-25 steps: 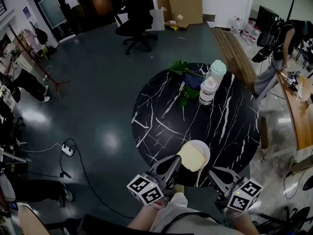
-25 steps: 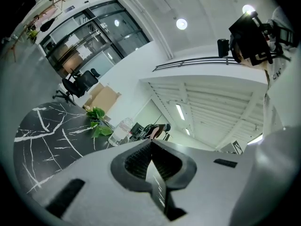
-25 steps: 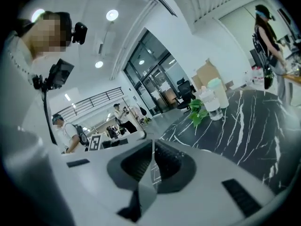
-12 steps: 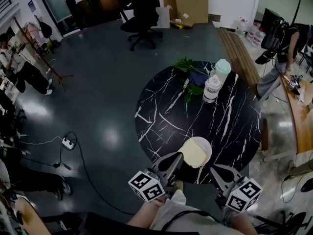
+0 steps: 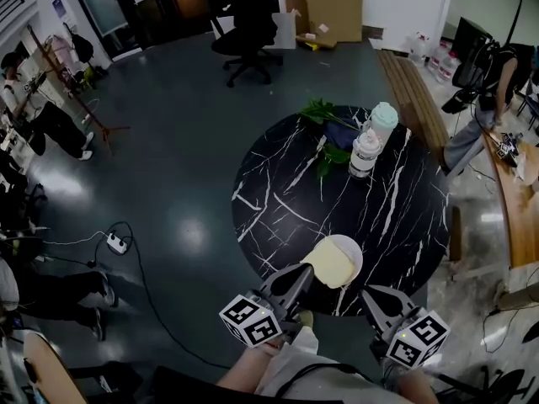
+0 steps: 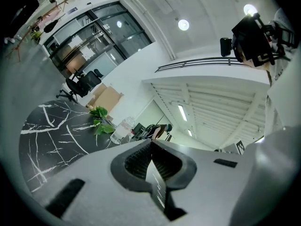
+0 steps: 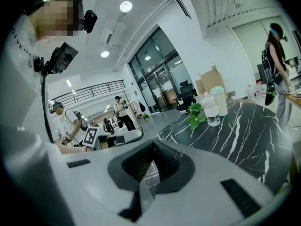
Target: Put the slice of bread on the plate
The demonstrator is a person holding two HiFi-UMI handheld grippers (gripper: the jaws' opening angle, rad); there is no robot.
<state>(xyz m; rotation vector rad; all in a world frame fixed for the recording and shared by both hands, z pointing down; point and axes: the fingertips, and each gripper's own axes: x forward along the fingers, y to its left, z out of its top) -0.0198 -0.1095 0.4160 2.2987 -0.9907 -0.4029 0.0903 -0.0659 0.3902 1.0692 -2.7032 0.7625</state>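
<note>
A pale yellow slice of bread (image 5: 328,265) lies on the white plate (image 5: 352,249) at the near edge of the round black marble table (image 5: 278,200). In the head view my left gripper (image 5: 303,274) points at the bread's near left corner; whether it touches I cannot tell. My right gripper (image 5: 370,294) hangs just off the table's near rim, right of the plate and apart from it. In the left gripper view the left gripper (image 6: 151,143) is shut and empty. The right gripper (image 7: 153,148), in its own view, is likewise shut on nothing. Neither gripper view shows the bread.
Two plastic bottles (image 5: 363,153) and a bunch of green leaves (image 5: 323,114) stand at the table's far side. An office chair (image 5: 249,13) and cardboard boxes (image 5: 332,2) are beyond. A power strip (image 5: 115,244) lies on the floor left; a wooden bench (image 5: 411,91) runs along the right.
The bread stays on the plate and both grippers keep their places. Only the head view has shifted slightly, and the people at the left edge have moved.
</note>
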